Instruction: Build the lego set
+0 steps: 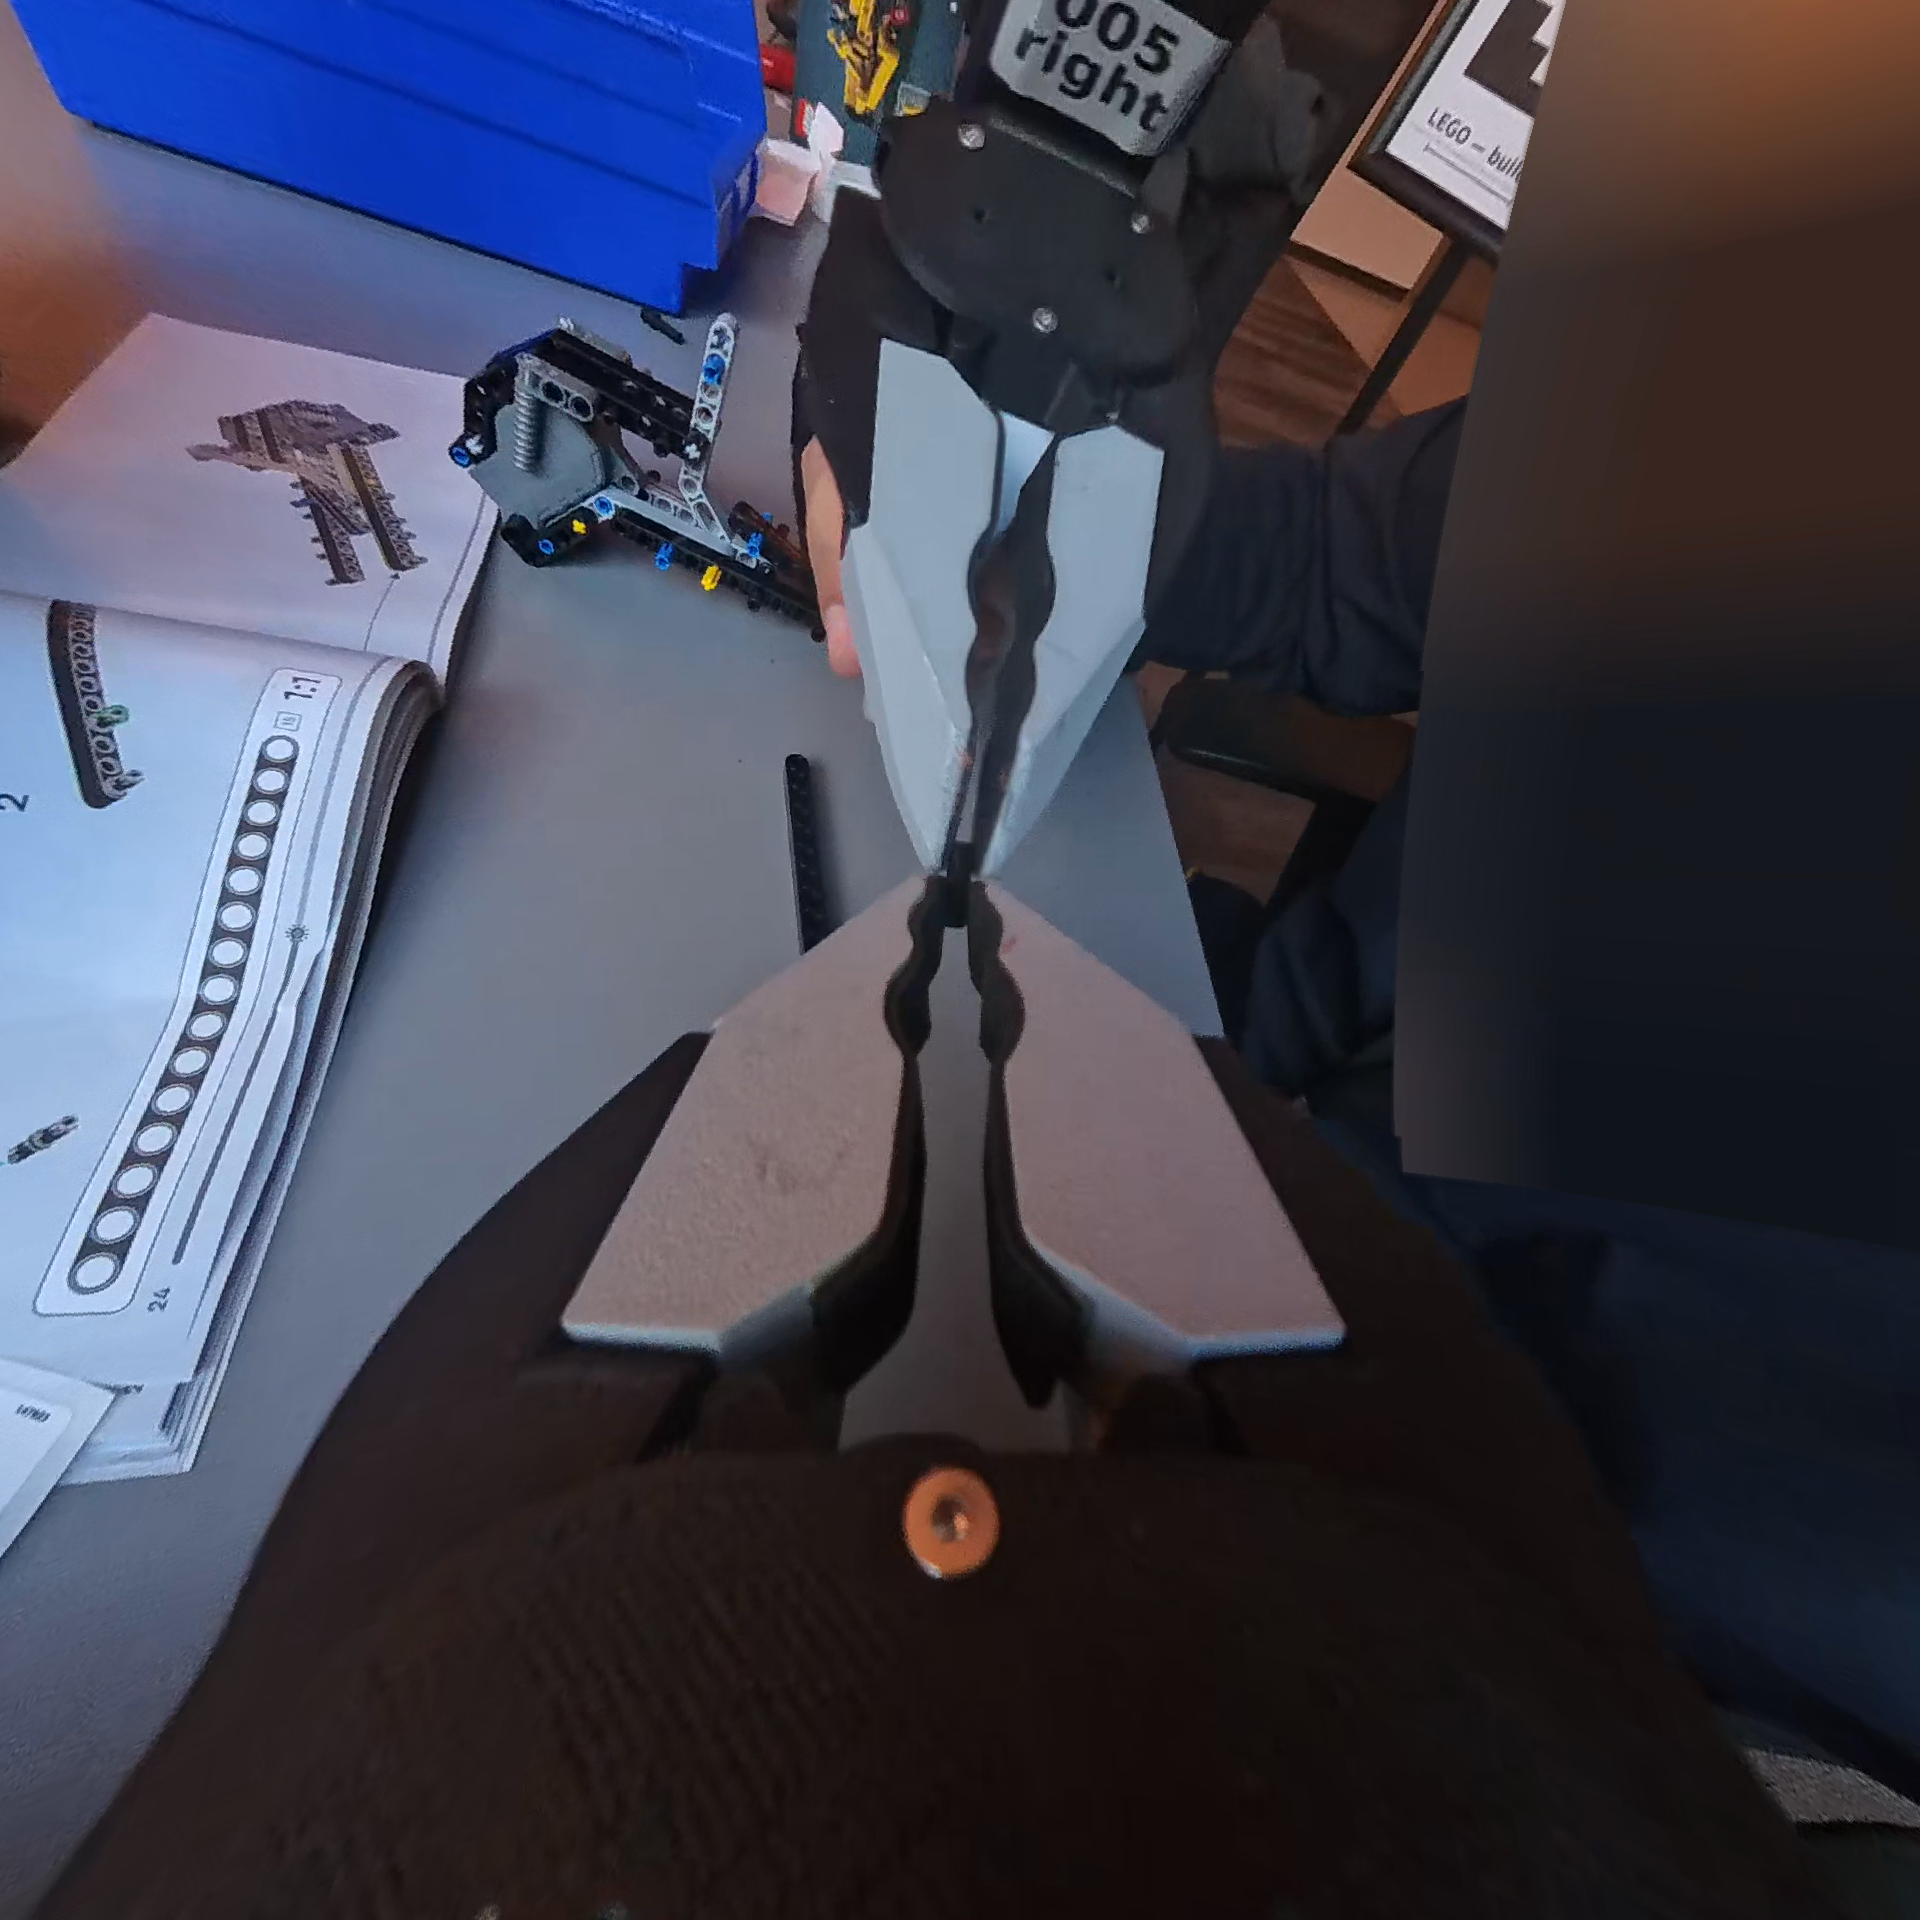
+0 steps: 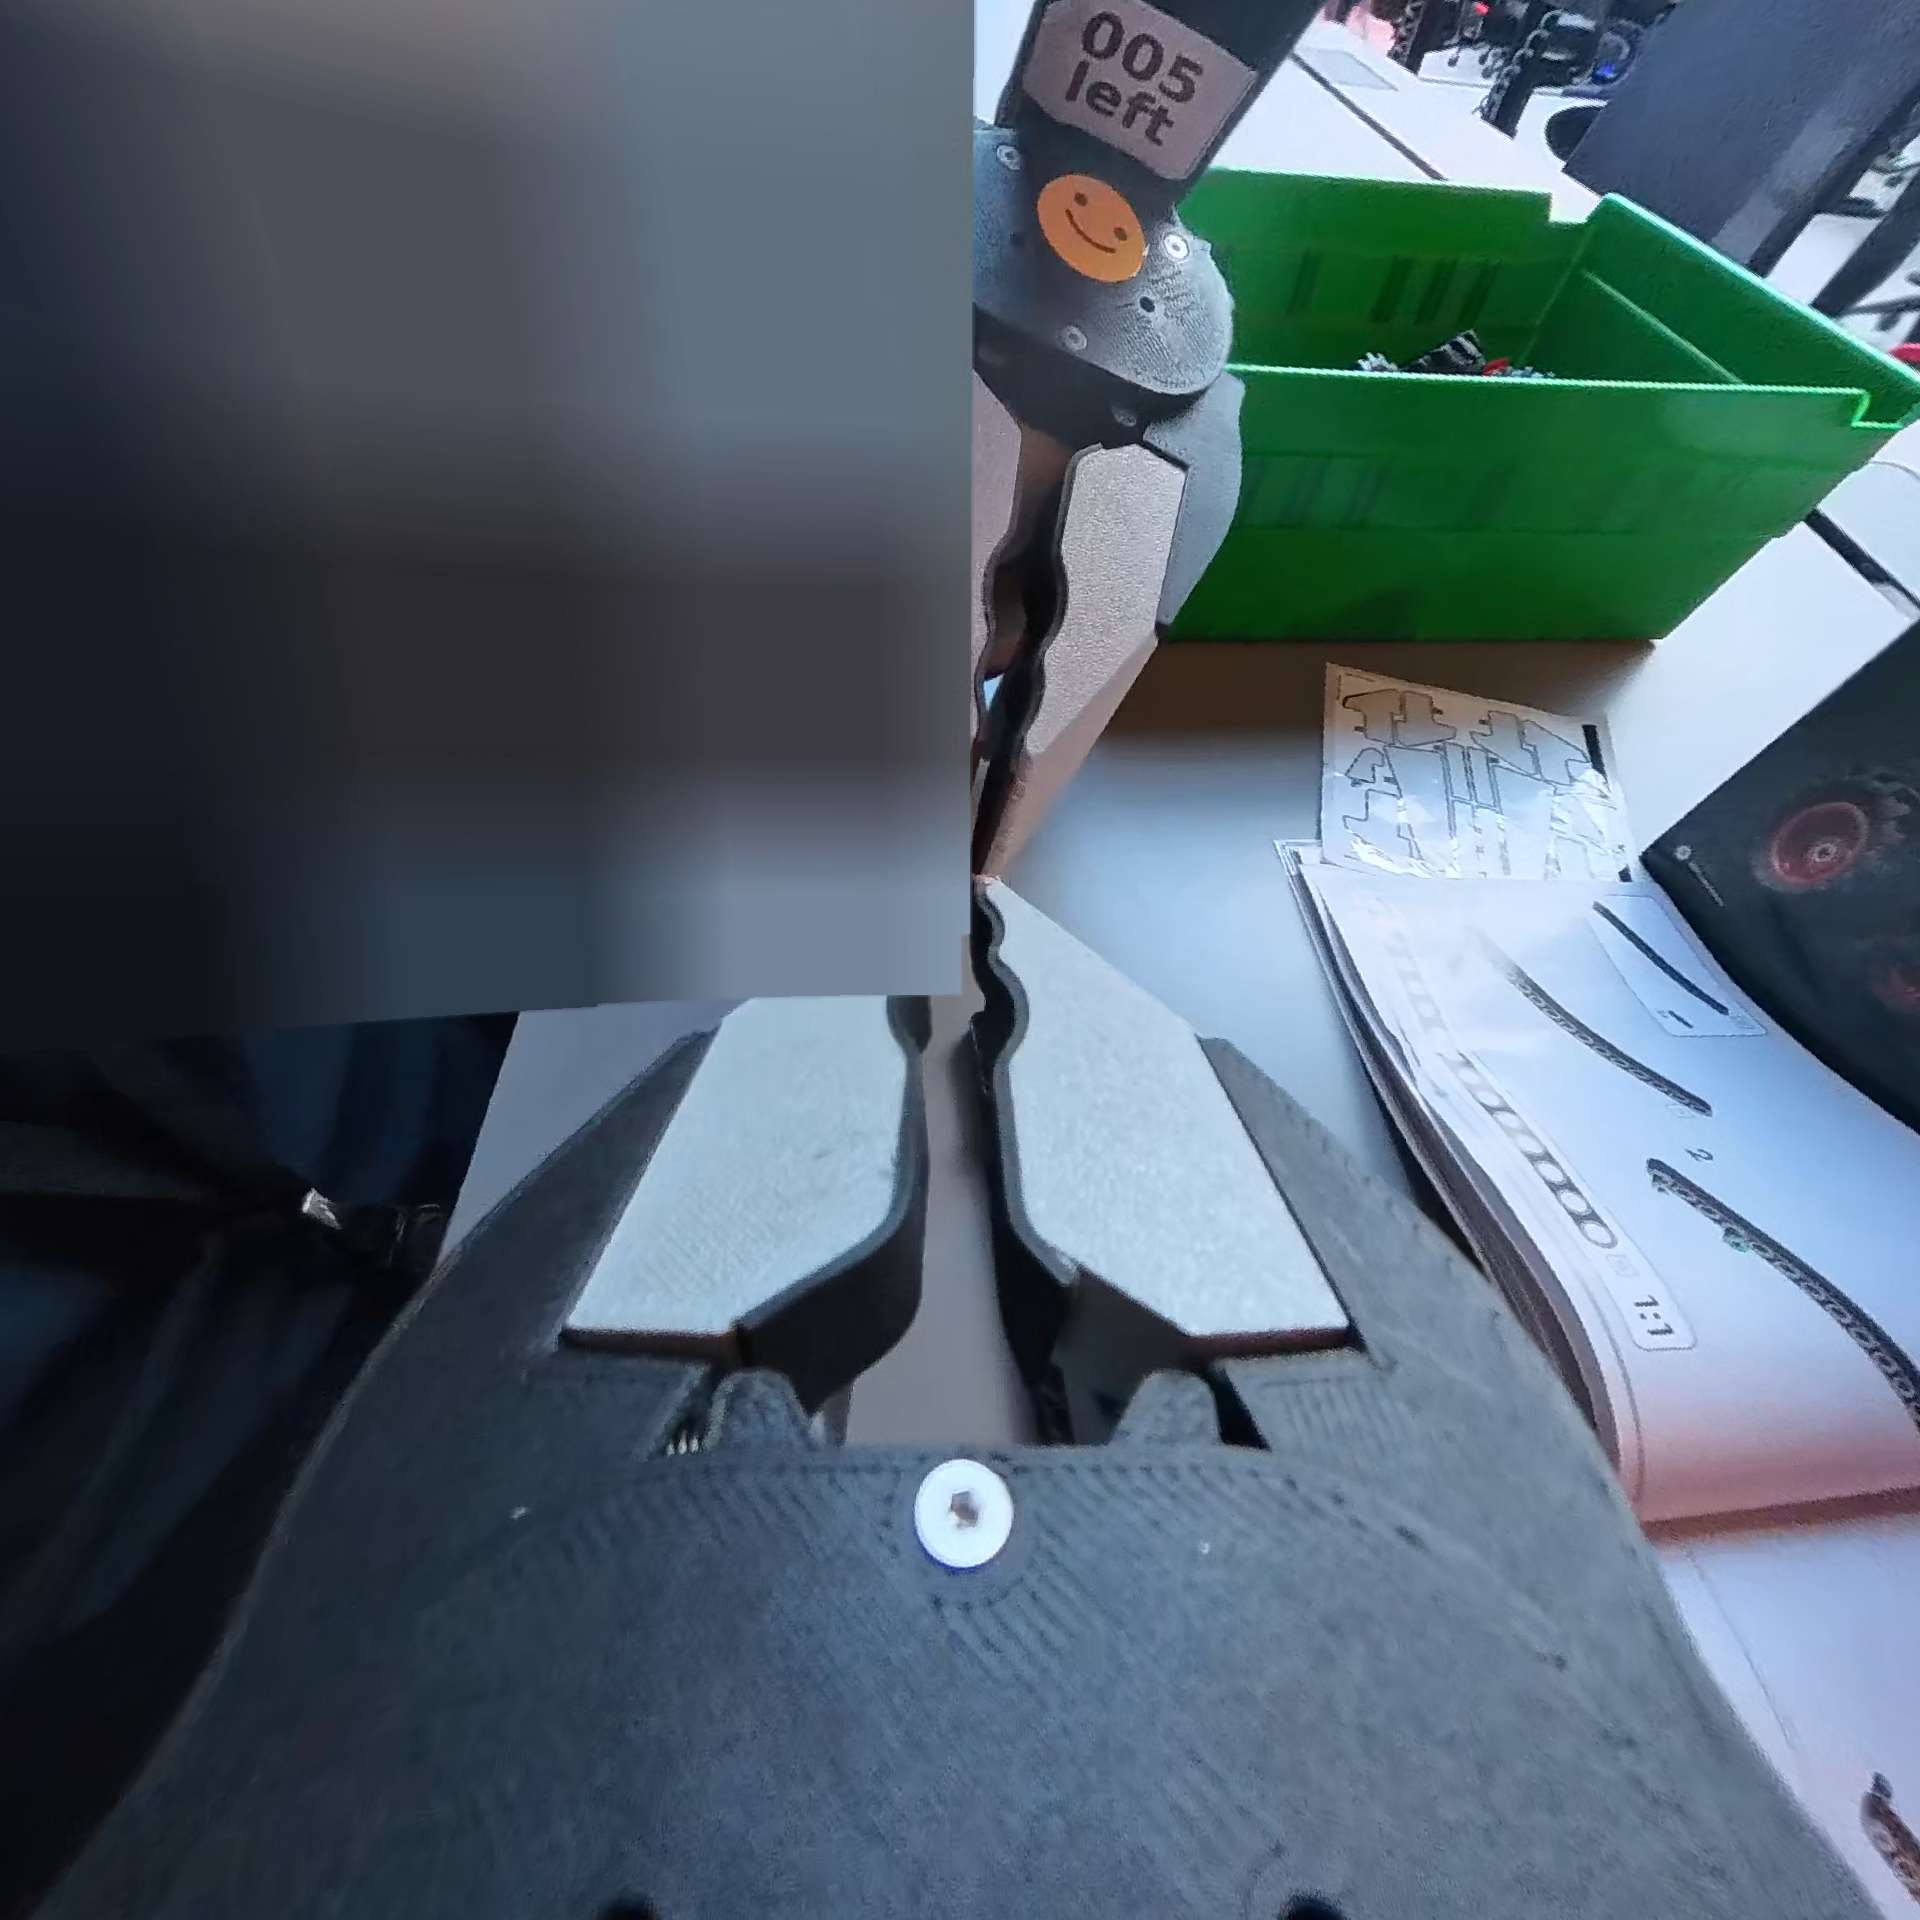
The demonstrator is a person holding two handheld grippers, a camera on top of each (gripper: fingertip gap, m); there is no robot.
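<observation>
My left gripper [image 1: 951, 902] and my right gripper [image 1: 962, 850] meet tip to tip above the grey table [image 1: 623, 935]. Both are shut on a small black Lego piece [image 1: 954, 881] pinched between the tips. In the right wrist view, my right gripper [image 2: 982, 904] points up at the left gripper [image 2: 985, 852]; a mosaic patch hides the left half there. A partly built black and grey Lego model [image 1: 623, 468] lies on the table behind. A long black beam [image 1: 805, 852] lies just left of the tips. The instruction booklet [image 1: 208, 935] is open at the left.
A blue bin [image 1: 416, 104] stands at the back left and a Lego box [image 1: 873, 62] behind the model. In the right wrist view, a green bin [image 2: 1455, 468] with parts, a sticker sheet [image 2: 1465, 769], the booklet [image 2: 1662, 1195] and a black box [image 2: 1829, 883] lie to the right.
</observation>
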